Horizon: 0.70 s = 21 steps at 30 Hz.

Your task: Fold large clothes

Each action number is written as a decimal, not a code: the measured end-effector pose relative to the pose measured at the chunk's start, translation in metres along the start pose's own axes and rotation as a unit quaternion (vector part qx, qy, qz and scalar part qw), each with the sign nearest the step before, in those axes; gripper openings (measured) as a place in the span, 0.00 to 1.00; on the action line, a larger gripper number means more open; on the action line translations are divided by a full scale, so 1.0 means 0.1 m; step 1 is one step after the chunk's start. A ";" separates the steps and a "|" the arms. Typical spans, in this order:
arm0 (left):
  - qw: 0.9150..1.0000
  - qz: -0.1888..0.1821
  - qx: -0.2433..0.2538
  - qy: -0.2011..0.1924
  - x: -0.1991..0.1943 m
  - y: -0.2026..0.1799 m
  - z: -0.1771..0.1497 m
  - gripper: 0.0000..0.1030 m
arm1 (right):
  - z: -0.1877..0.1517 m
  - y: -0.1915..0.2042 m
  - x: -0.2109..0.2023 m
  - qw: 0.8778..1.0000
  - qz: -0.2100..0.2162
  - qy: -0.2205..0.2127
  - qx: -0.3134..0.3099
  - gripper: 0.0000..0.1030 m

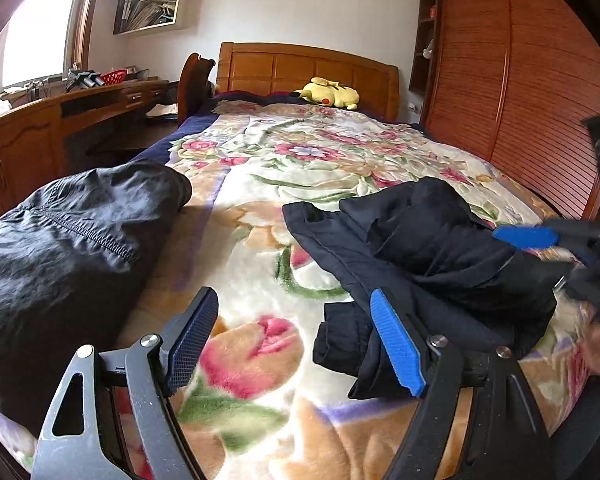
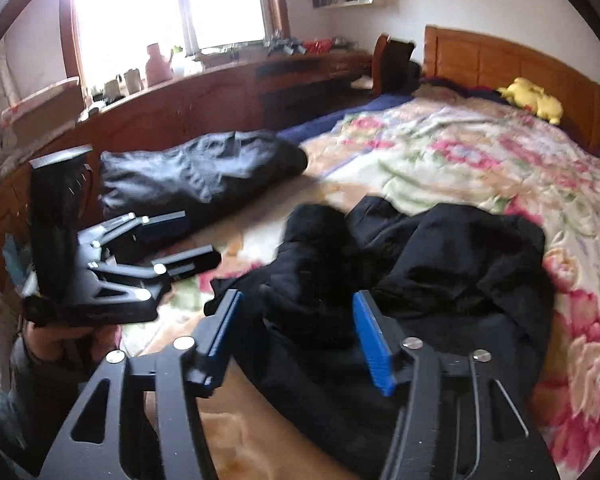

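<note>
right wrist view: dark jacket (image 2: 440, 264) lies crumpled on the bed (image 2: 480, 160); right hand-held gripper (image 2: 296, 340) open astride a fold, gripping nothing; left hand-held gripper (image 1: 292, 340) open, empty; looks soft, floppy, probably slippery; take a hem edge.

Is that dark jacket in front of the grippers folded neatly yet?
No. The dark jacket lies crumpled in a loose heap on the floral blanket, its layers bunched unevenly.
</note>
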State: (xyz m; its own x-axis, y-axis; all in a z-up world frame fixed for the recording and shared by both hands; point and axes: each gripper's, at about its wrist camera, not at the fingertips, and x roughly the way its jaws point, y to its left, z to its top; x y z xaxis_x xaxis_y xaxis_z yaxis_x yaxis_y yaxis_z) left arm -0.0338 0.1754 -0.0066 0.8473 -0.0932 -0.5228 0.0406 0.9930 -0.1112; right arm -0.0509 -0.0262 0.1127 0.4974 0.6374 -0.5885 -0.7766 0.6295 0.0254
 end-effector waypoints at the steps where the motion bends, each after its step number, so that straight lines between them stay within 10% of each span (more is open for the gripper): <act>1: 1.000 0.000 0.001 0.000 0.00 -0.01 0.00 0.77 | 0.02 -0.04 -0.06 1.000 -0.008 -0.011 0.002 0.60; 10: 1.000 0.009 -0.005 -0.013 -0.04 -0.02 0.04 0.77 | -0.17 -0.57 0.08 0.994 -0.107 0.005 0.038 0.60; 21: 1.000 0.023 -0.012 -0.007 -0.02 0.10 0.01 0.77 | -0.16 -0.38 0.95 0.994 -0.021 0.085 0.069 0.60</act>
State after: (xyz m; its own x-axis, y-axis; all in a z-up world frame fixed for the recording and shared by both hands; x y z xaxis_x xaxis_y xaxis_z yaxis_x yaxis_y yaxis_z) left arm -0.0339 0.1859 -0.0057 0.8557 -0.0463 -0.5155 -0.0116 0.9940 -0.1085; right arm 0.0197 0.0029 0.0429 0.4460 0.5328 -0.7191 -0.6903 0.7162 0.1025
